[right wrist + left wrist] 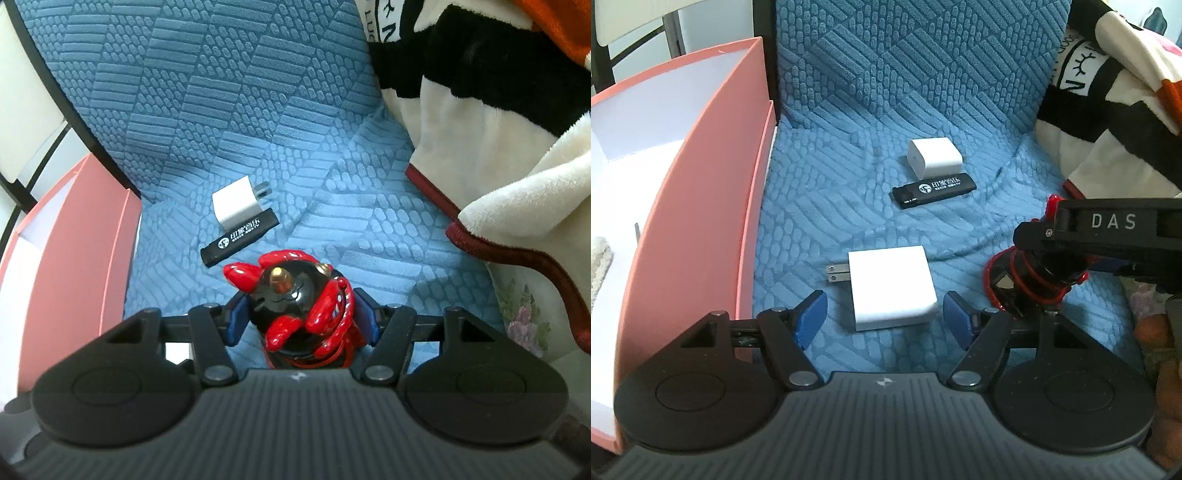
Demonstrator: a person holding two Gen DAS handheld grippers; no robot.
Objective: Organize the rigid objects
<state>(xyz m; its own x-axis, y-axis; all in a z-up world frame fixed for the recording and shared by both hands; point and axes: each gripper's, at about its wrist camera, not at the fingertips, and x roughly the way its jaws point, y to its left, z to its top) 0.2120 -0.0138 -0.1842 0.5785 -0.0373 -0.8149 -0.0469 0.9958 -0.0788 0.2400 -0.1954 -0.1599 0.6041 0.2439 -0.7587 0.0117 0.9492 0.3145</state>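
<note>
On the blue cushion, a large white charger (892, 286) with two prongs lies between the open blue fingers of my left gripper (884, 319), not gripped. Farther off lie a small white charger (934, 158) (236, 206) and a black lighter (933, 190) (240, 238), side by side. My right gripper (301, 319) is shut on a red and black figurine (299, 310); both also show at the right of the left wrist view, the figurine (1027, 284) under the gripper body. The pink box (701, 206) with a white inside stands at the left.
A striped black, white and orange blanket (1108, 110) (480, 92) is heaped on the right. The cushion's back (905, 55) rises behind the objects. The pink box (74, 240) shows at the left in the right wrist view. A floral fabric (524, 314) lies at the right.
</note>
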